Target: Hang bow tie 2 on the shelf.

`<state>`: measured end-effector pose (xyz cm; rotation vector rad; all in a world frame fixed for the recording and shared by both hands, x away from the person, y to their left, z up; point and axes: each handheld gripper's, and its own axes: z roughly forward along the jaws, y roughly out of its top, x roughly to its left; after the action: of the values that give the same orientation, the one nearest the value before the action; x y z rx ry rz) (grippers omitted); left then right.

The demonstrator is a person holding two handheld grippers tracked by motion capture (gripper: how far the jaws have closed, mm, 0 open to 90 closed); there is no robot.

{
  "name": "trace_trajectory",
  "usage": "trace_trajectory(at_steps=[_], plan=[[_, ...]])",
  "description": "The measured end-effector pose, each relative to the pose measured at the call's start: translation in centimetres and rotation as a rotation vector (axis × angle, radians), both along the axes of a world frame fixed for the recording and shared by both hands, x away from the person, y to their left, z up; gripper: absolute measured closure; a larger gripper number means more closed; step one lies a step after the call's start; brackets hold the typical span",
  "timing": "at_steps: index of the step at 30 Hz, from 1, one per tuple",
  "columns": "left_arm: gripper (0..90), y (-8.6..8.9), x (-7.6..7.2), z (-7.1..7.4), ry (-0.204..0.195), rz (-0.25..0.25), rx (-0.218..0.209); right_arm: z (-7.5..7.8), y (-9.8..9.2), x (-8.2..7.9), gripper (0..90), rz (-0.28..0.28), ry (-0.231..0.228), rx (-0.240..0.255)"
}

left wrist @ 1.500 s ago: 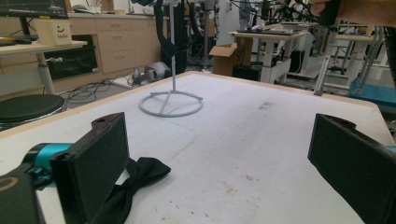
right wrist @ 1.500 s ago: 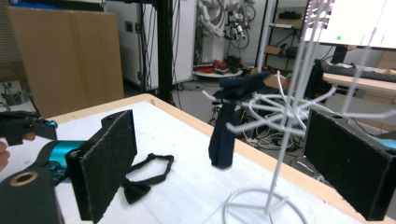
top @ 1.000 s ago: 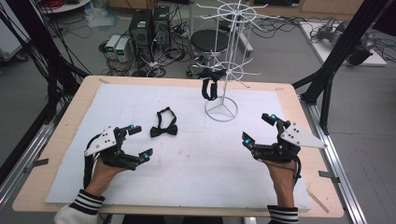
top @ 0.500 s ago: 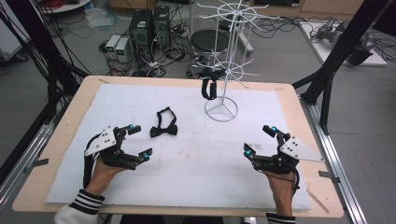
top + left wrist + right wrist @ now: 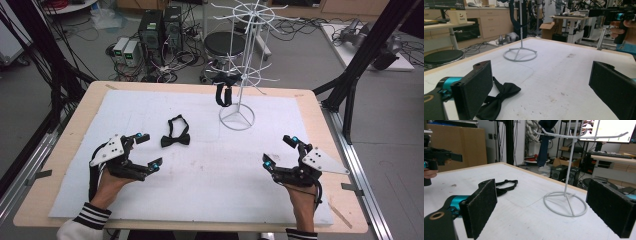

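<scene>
Nearest the person, both grippers sit low over the white mat (image 5: 210, 180) with jaws spread wide and nothing between them. The left gripper (image 5: 143, 151) is at the near left of the table (image 5: 65, 150); the right gripper (image 5: 280, 152) is at the near right, well apart from it.

Just beyond the left gripper lies a black bow tie (image 5: 175, 139), flat on the mat, its strap looped toward the far side. In the left gripper view the bow tie (image 5: 499, 96) lies just beside the left-hand jaw, partly hidden behind it. Nothing lies between the gripper and the bow tie.

Farther on, toward the far edge, stands a white wire rack (image 5: 239, 95) on a ring base, its arms spreading at several levels. A second black bow tie (image 5: 223, 90) hangs from one of its lower arms.

Past the table, on the floor, are computer towers (image 5: 159, 31), tangled cables and a round stool (image 5: 224, 44). A cardboard box (image 5: 457, 17) in the left gripper view carries small writing, too blurred to read surely.
</scene>
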<state>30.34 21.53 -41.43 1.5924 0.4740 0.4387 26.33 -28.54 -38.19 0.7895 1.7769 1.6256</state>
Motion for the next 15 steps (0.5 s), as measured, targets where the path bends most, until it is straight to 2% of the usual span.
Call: trace_trajectory(at_steps=[3, 6, 15], plan=[[5.7, 0.0, 0.2, 0.2, 0.007, 0.004, 0.017, 0.0, -0.2, 0.0, 9.2, 0.0, 0.0, 0.006], [5.7, -0.2, 0.7, 0.5, 0.049, 0.005, 0.056, -0.1, -0.3, 0.0, 9.2, -0.002, -0.002, 0.009], [5.7, -0.4, 2.1, 2.8, 0.058, 0.006, 0.199, -0.6, -0.4, 0.3, 9.2, 0.013, 0.013, 0.018]])
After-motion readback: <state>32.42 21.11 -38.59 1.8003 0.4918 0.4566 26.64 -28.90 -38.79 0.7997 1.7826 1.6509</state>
